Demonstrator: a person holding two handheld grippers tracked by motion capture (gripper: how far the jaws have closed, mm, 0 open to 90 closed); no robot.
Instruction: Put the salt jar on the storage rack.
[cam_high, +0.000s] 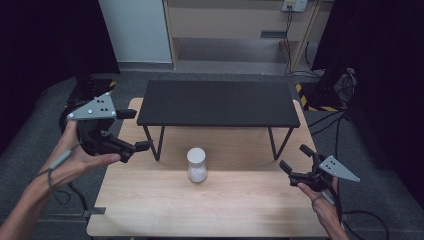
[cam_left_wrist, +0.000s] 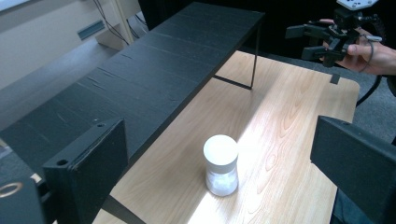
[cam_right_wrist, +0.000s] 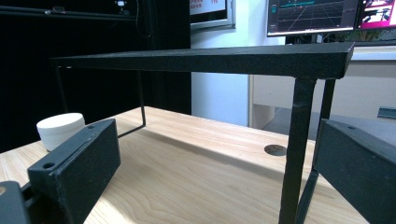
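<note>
- Jar (cam_high: 196, 164), white cap, white contents: upright mid-surface (cam_high: 150, 210), just in front of the black shelf (cam_high: 215, 102), touching nothing
- Left tool (cam_high: 134, 131): jaws spread wide, empty, held off the surface's left edge; a fast sideways approach would likely knock the narrow jar over
- Right tool (cam_high: 295, 162): jaws parted, empty, low at the right edge beside the shelf leg (cam_right_wrist: 294, 154); swinging inward risks striking that leg
- Lifting the jar high near the shelf front could bump its underside

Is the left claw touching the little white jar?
Apart. The high view shows bare wooden table between the left claw and the white jar; the left gripper view also shows the jar standing alone.
</note>
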